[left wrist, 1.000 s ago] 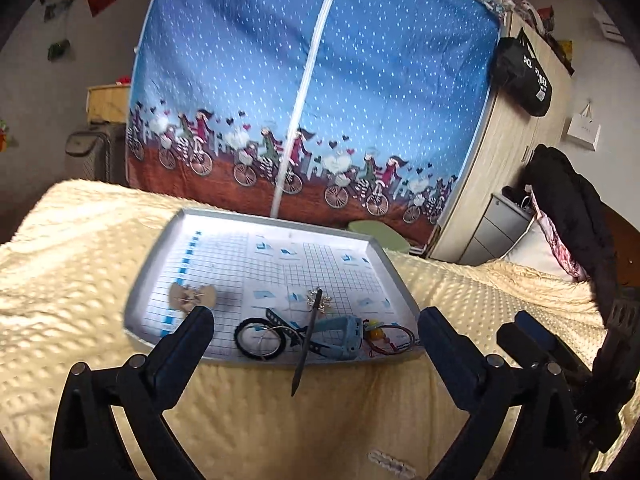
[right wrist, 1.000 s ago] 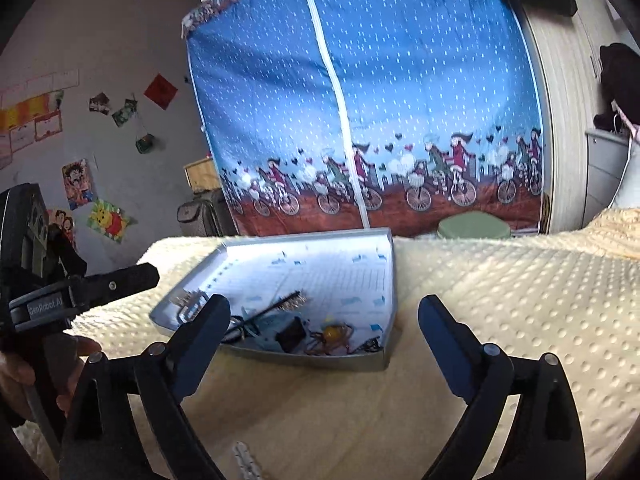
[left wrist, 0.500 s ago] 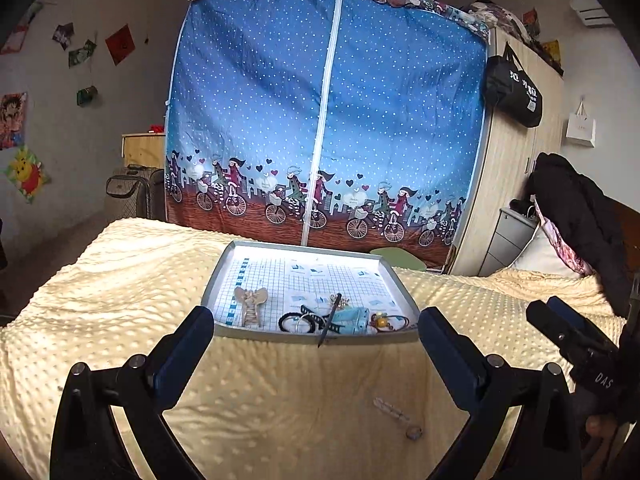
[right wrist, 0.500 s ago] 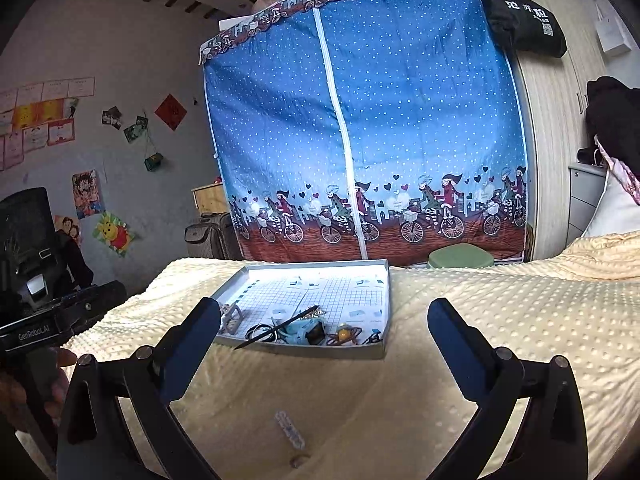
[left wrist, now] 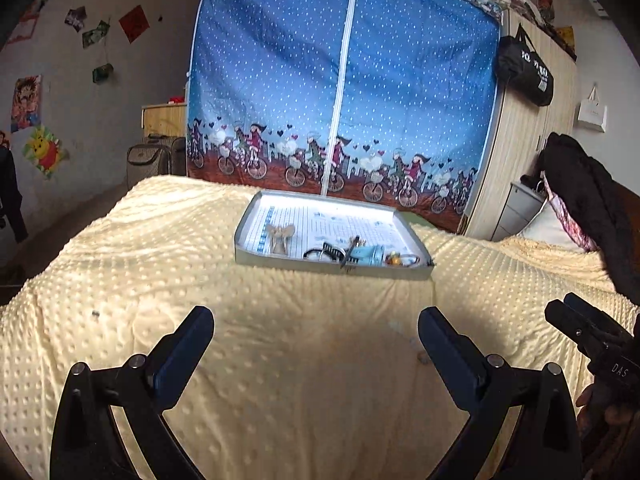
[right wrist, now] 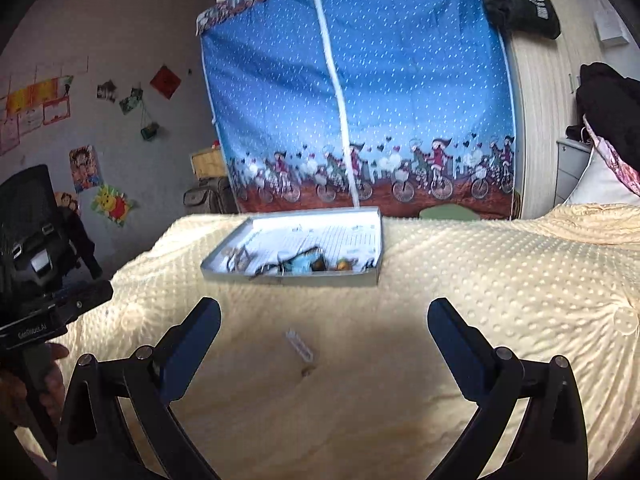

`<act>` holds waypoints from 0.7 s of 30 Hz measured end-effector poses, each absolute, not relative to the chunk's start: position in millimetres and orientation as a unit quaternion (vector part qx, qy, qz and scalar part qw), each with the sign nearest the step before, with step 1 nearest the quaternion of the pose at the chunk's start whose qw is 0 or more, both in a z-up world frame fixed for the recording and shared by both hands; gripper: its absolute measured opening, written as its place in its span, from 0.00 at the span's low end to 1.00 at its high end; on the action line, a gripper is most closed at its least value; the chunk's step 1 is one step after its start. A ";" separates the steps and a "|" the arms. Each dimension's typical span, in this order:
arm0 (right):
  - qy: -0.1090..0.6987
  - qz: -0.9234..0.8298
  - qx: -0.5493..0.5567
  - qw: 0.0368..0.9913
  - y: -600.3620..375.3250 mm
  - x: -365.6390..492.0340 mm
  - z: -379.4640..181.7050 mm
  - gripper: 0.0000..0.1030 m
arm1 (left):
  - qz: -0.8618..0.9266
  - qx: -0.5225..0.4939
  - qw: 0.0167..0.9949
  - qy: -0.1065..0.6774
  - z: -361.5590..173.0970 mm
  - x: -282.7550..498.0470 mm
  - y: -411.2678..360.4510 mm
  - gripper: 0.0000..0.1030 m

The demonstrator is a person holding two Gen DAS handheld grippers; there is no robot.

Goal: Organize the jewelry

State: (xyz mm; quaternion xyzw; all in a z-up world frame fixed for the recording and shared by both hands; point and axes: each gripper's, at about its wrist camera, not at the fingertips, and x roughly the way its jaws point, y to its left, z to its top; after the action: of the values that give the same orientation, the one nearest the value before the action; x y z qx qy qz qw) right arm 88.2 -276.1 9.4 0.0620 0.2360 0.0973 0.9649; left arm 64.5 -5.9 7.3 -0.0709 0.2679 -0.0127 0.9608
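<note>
Both grippers, left (left wrist: 316, 332) and right (right wrist: 324, 320), are hovering spread and empty over the yellow blanket (left wrist: 120, 280), leaving the far jewelry tray (left wrist: 332, 270) unobstructed

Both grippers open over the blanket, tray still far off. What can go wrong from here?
1. The small clear piece lies loose on the bumpy yellow blanket, pale on pale; it may be missed or pressed into the fabric by the right gripper.
2. The tray sits on soft bedding near the far edge; pushing into it may tip or slide it.
3. The items there crowd the near wall, with a dark stick over the rim; the left gripper may snag neighbours.
</note>
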 end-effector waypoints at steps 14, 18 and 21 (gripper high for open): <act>0.334 0.100 0.034 0.936 -270.0 93.3 -21.2 0.99 | -0.019 -0.053 0.941 0.332 -18.3 75.0 -14.3 1.00; 0.348 0.117 -0.007 0.930 -259.4 108.2 -28.0 0.99 | -0.038 -0.012 0.936 0.351 -22.4 94.0 -20.8 1.00; 0.356 0.131 -0.048 0.924 -252.1 121.9 -35.9 0.99 | -0.065 0.027 0.930 0.361 -27.7 111.4 -26.5 1.00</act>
State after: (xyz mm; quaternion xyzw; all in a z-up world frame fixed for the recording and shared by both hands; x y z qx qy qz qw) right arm 121.9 -252.1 -35.9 -0.0481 0.3558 0.1307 0.9241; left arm 111.4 -26.5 -27.7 0.0268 0.3609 -0.0647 0.9300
